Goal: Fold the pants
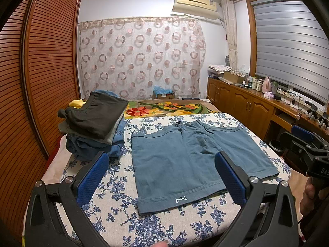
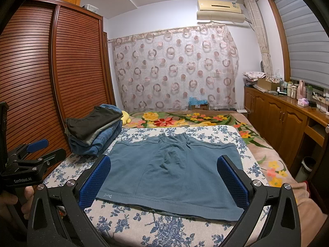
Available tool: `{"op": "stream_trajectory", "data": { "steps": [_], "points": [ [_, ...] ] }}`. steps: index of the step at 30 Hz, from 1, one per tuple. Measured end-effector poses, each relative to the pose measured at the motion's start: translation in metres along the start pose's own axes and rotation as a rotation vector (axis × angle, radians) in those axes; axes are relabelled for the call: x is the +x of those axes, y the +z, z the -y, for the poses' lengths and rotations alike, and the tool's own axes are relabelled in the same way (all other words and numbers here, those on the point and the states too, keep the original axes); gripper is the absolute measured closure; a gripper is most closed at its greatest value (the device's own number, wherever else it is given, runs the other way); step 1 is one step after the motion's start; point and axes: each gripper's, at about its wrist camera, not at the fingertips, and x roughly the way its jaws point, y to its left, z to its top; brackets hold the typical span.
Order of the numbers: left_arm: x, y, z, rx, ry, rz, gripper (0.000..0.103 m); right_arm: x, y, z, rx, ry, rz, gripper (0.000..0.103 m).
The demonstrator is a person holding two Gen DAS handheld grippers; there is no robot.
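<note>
Left wrist view looks over a bed (image 1: 115, 222) spread with a blue-flowered sheet, and the blue shorts (image 1: 185, 156) lie flat on it, straight ahead of the fingers and partly between them, waistband at the far end and leg hems nearest. Beyond the left finger, well off to that side, sits a stack of folded clothes (image 1: 96, 123) with a dark pair on top.

The shorts look like thin knit cotton: light, limp and not slippery, so they should drape and wrinkle rather than hold a shape, and a single pinch would likely drag the rest along. My judgement is that the hem corners, or a hem corner and the matching waistband corner, are the places to take hold, through both layers, so one half can be carried over the other.

The left gripper (image 1: 162, 177) hovers low over the near hem, level and pointing along the bed, its blue-padded fingers (image 1: 92, 181) spread wide and holding nothing. In the right wrist view the right gripper (image 2: 164, 181) is posed the same way beside it, fingers released, the near hem just ahead of them
</note>
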Motion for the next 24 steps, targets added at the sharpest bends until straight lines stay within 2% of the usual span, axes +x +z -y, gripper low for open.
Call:
{"op": "stream_trajectory", "data": {
  "steps": [10, 24],
  "points": [
    [0.000, -0.001, 0.000, -0.001, -0.002, -0.001, 0.000, 0.002, 0.000, 0.000, -0.002, -0.001, 0.001, 0.000],
    [0.026, -0.013, -0.011, -0.025, -0.013, -0.097, 0.000, 0.013, -0.002, 0.013, -0.013, -0.004, -0.051, 0.000]
  ]
}}
